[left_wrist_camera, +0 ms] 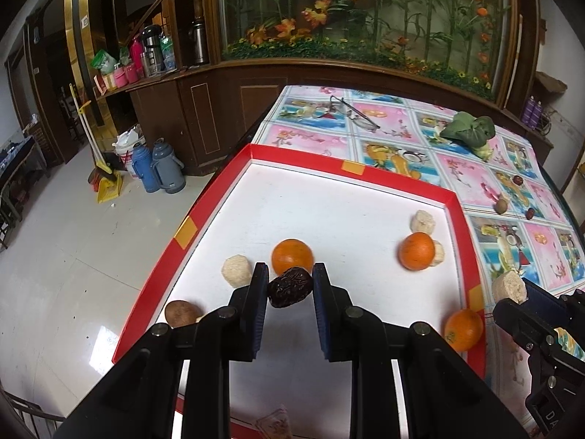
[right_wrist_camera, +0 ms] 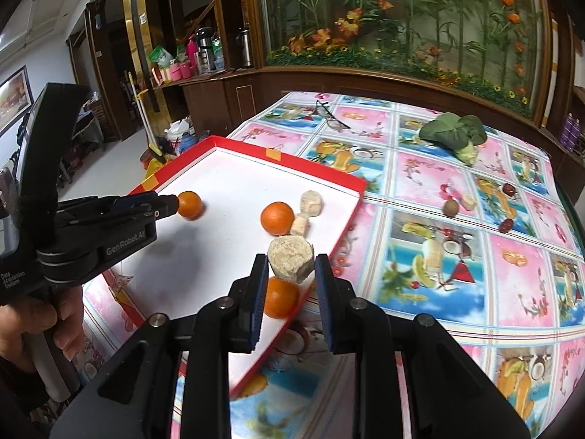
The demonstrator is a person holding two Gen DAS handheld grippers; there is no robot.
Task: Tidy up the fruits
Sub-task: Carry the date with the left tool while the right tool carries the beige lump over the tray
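Now left gripper (left_wrist_camera: 290, 282) jaws clamped on a wrinkled dark date (left_wrist_camera: 290, 287), its long axis crosswise between them, above the red-rimmed tray (left_wrist_camera: 395, 177), right gripper (right_wrist_camera: 289, 274) jaws clamped on a beige banana chunk (right_wrist_camera: 290, 260), above the tray's near edge, oranges (left_wrist_camera: 416, 251) inside.

1. Tray (left_wrist_camera: 369, 177): a wide bare white stretch is left across the far half and centre.
2. Near left corner: crowded by a pale chunk (left_wrist_camera: 237, 270), an orange (left_wrist_camera: 292, 256) and a brown fruit (left_wrist_camera: 181, 313).
3. Right wall: approach is narrowed by a second orange (left_wrist_camera: 416, 251) with two pale chunks touching or just beside it, and a third orange (left_wrist_camera: 463, 329) near the front.
4. Tablecloth (right_wrist_camera: 420, 175): the middle is left open between the glasses (right_wrist_camera: 331, 115), the leafy vegetable (right_wrist_camera: 453, 133) and small fruits (right_wrist_camera: 451, 206) at the far right.
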